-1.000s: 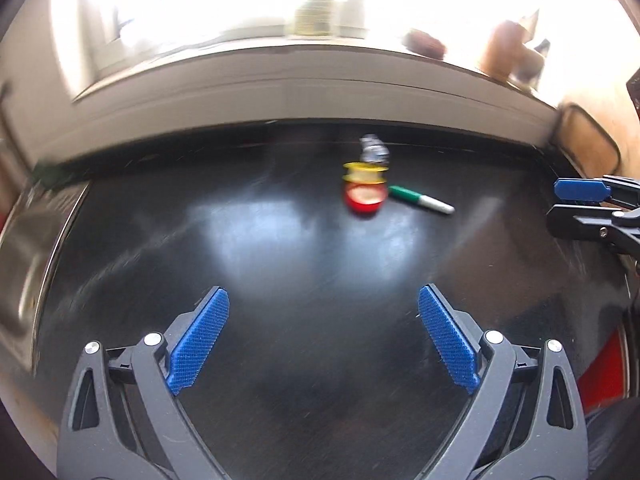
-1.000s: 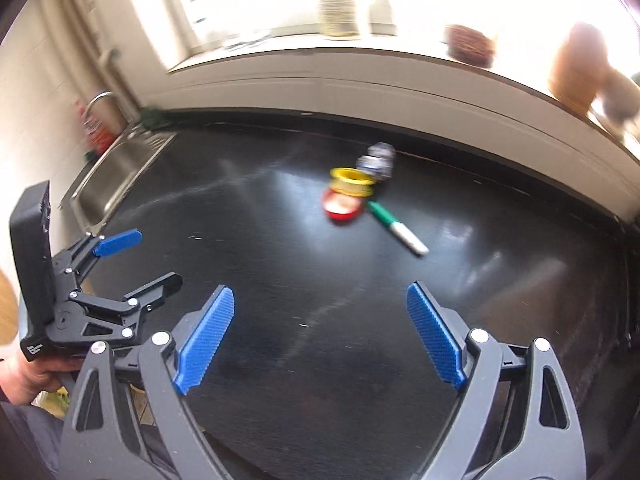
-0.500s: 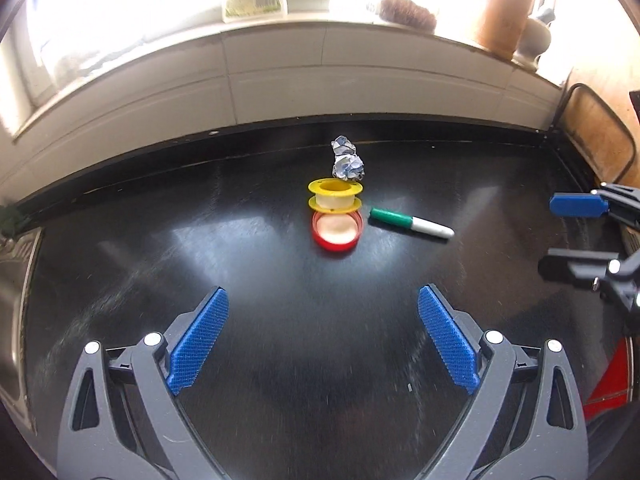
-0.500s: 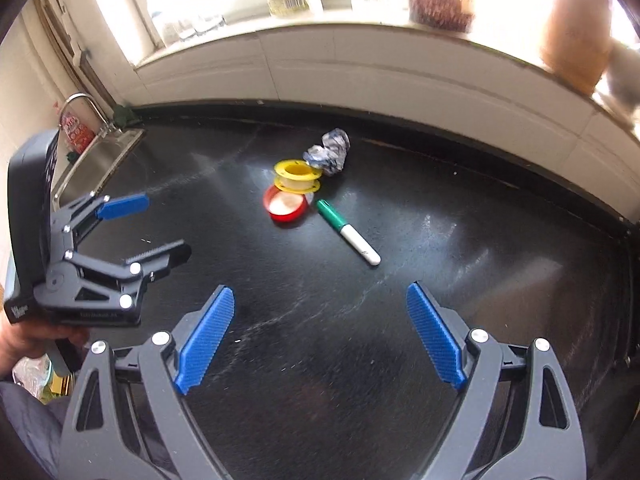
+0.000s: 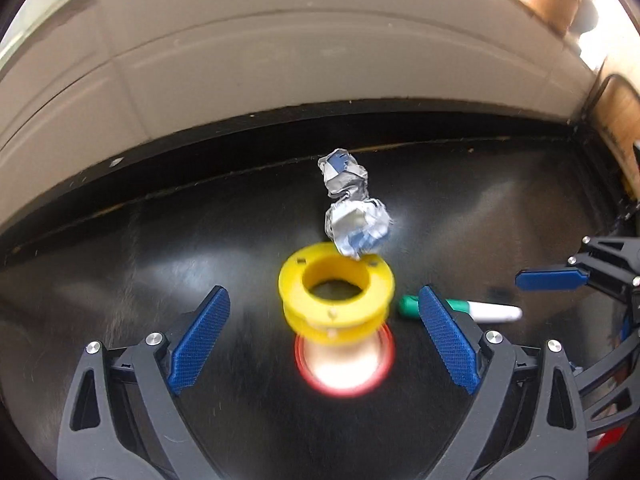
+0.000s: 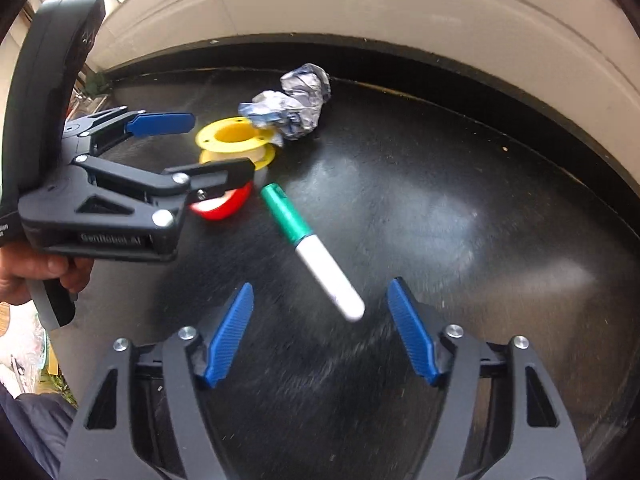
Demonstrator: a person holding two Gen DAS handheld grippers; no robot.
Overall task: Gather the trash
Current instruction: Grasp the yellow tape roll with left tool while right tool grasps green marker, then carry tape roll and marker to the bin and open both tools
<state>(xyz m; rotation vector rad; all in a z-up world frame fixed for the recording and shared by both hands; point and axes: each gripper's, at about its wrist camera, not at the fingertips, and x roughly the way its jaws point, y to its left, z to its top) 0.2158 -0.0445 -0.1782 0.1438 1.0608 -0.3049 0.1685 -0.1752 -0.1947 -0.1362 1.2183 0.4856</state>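
Observation:
On the black counter [image 5: 160, 264] lies a crumpled foil ball [image 5: 352, 208] [image 6: 296, 104], with a yellow spool [image 5: 336, 296] [image 6: 236, 136] touching it, a red lid [image 5: 344, 364] [image 6: 224, 204] and a green-and-white marker [image 5: 480, 311] [image 6: 316, 248]. My left gripper [image 5: 324, 300] [image 6: 222, 145] is open, its blue pads on either side of the spool and not touching it. My right gripper [image 6: 320, 292] [image 5: 552, 280] hovers over the marker. Its jaws are closing, with the marker's white end between the pads and untouched.
A white tiled wall [image 6: 400, 12] rises right behind the counter's back edge. A wire rack and wooden board [image 5: 616, 120] stand at the far right. A person's hand [image 6: 36, 272] holds the left gripper's handle. Bare counter [image 6: 480, 208] spreads right of the marker.
Both grippers have dropped and moved forward onto the cluster of objects, which now looks much larger. The right gripper's jaws have narrowed. The left gripper now straddles the spool.

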